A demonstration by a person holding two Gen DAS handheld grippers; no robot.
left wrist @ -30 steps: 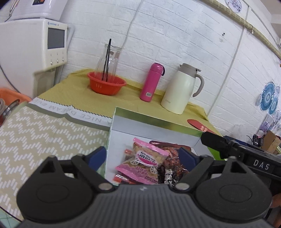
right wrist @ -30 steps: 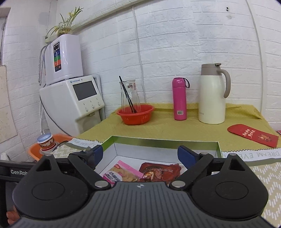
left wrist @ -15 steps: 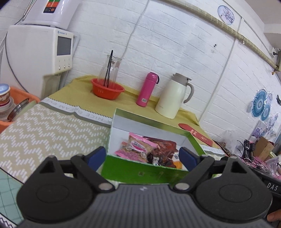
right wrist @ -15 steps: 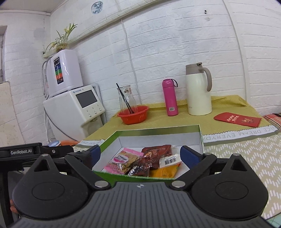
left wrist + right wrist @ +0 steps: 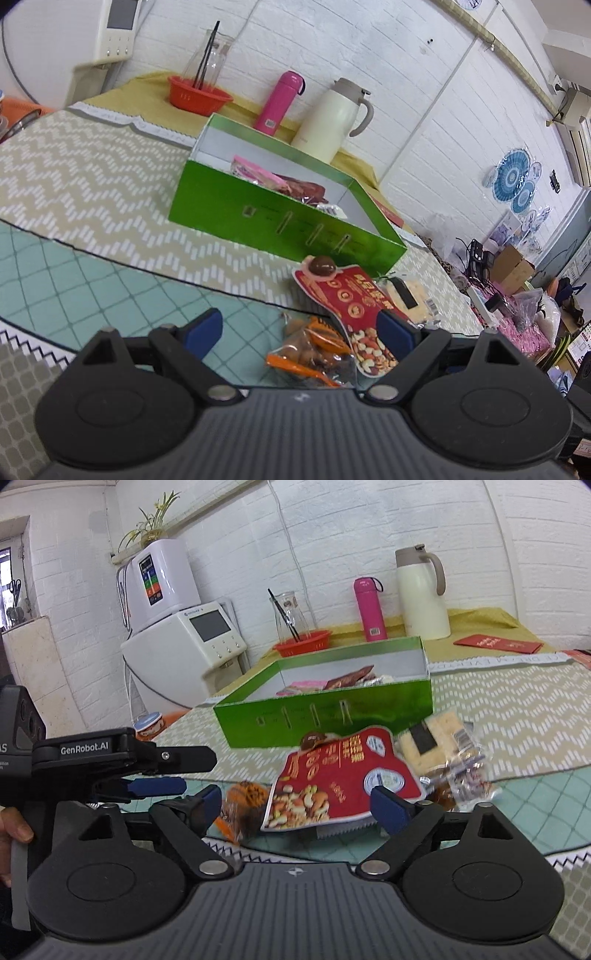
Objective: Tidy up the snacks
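Observation:
A green box [image 5: 280, 225] [image 5: 325, 712] on the table holds a pink packet [image 5: 255, 171] and dark snack packets. In front of it lie a red nut packet [image 5: 354, 299] [image 5: 340, 779], an orange clear snack bag [image 5: 310, 350] [image 5: 245, 797] and a cracker packet [image 5: 439, 738] [image 5: 404, 293]. My left gripper [image 5: 299, 332] is open and empty just above the orange bag; it also shows at the left of the right wrist view [image 5: 162, 775]. My right gripper [image 5: 295, 805] is open and empty, over the near edge of the red packet.
At the back stand a red bowl with a glass carafe [image 5: 301, 642], a pink bottle [image 5: 369, 609] and a cream thermos jug [image 5: 423, 594]. A red envelope [image 5: 496, 644] lies back right. A white appliance [image 5: 184, 635] stands left of the table.
Both grippers have pulled back from over the box and dropped low toward the table's front, so the loose packets in front of the box have come into view. Both stayed open.

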